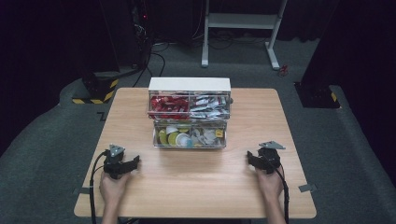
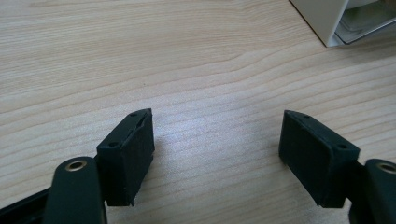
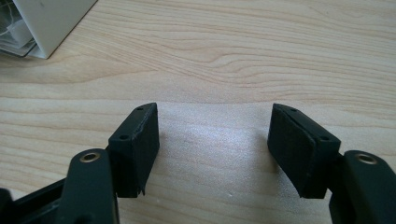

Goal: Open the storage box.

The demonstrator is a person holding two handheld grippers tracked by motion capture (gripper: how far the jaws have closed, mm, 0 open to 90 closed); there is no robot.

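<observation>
Wooden and pale, one table point(image 1: 196, 186) fills the middle of the high view, with grey carpet all around it. No words or brand names can be read on anything; the packets are too small and blurry to tell.

One clear plastic box point(image 1: 189, 114) with a white top sits at the far middle of the table. It has two rows. The top row holds two bins: red packets point(image 1: 169, 105) on the left and silver packets point(image 1: 211, 105) on the right. The bottom row also has two bins. The left one holds round yellow and white pieces point(image 1: 175, 136), and the right one holds small pale pieces point(image 1: 208, 136). How many packets there are cannot be counted.

Two grippers rest on the near part of the table, well apart from each other and from the box. The left gripper point(image 1: 128, 164) is at the near left, held by the left hand point(image 1: 113, 186). In the left gripper view its two black jaws stand wide apart over bare wood with nothing between them, and a white corner of the box shows at the far right.

The right gripper point(image 1: 253, 160) is at the near right, held by the right hand point(image 1: 269, 182). In the right gripper view its two jaws are also spread wide with nothing between them, and the box corner shows at the far left.

One black cable point(image 1: 95, 186) trails from each gripper toward the near edge.
</observation>
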